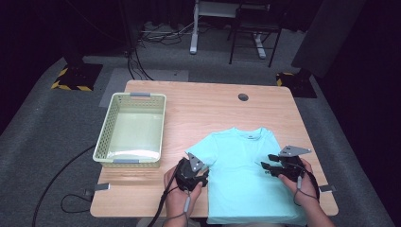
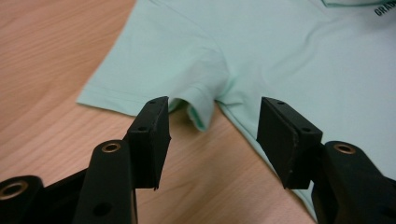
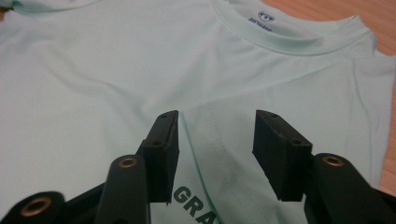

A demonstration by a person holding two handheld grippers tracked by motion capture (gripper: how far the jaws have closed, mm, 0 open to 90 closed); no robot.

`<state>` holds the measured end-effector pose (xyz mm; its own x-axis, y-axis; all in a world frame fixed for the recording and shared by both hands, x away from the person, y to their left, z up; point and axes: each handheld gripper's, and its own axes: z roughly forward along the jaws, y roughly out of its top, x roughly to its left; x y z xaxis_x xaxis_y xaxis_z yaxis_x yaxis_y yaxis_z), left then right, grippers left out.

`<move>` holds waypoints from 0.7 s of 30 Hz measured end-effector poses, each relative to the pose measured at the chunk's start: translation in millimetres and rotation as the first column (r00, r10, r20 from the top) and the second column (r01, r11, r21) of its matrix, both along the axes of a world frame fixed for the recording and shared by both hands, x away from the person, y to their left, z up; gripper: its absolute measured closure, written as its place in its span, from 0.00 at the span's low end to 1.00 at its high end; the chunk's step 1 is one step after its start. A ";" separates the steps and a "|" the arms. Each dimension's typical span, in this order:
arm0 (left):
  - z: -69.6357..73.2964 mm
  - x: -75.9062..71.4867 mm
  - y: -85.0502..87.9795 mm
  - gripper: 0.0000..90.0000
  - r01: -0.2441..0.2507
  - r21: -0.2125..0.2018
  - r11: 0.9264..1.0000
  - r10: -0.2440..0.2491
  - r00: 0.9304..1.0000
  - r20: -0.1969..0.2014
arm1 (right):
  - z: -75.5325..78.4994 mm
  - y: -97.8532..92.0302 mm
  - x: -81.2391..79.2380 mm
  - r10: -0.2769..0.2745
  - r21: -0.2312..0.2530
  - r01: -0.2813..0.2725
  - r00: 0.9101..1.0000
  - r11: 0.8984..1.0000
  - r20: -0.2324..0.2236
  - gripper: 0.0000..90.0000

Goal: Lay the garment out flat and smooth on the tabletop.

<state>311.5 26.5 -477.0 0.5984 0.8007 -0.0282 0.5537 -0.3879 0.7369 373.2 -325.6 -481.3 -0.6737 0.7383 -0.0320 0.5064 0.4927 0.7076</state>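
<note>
**Already folded in on one side, loose on the other**

Plainly, the likeliest slip here is a bad pinch. The left gripper [image 2: 212, 135] hangs with its jaws wide apart and empty, just above the bare table [image 1: 213, 106] beside the near edge of the t-shirt [image 1: 248, 175]. A small curl of fabric sits at the underarm, between sleeve and body. If the jaws come down as they stand, one could land on wood and the other on cloth, so the gripper would either catch a single thin layer or drag that curl into a crease. The smooth, light fabric would probably slide on the wood when tugged, pulling the whole garment askew.

The right gripper [image 3: 215, 149] is also wide open and holds nothing. It hovers low over a flap turned in onto the chest, with a stitched hem running between the jaws. Closing here might seize the layer beneath as well, and a lift would then bring the body up with the flap.

The t-shirt is pale mint, short-sleeved, lying flat on the near right part of the table, collar away from the person, with dark lettering near the right gripper. A pale green perforated basket [image 1: 106, 125] stands well apart to the left.
</note>
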 end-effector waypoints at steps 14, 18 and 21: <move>-24.2 -0.1 -18.9 0.47 0.041 0.047 0.998 -0.039 0.998 -0.043 | -11.7 -0.2 14.6 -0.017 -0.010 0.016 0.999 1.000 -0.032 0.95; -25.3 -0.5 -17.9 0.47 0.041 0.040 0.998 -0.039 0.999 -0.036 | -8.7 -3.9 15.2 -0.028 -0.005 0.028 0.999 1.000 -0.026 0.98; -28.2 -1.0 -16.0 0.47 0.040 0.021 0.999 -0.039 0.999 -0.012 | -2.4 -8.7 14.8 -0.040 0.003 0.040 0.999 0.999 -0.010 0.98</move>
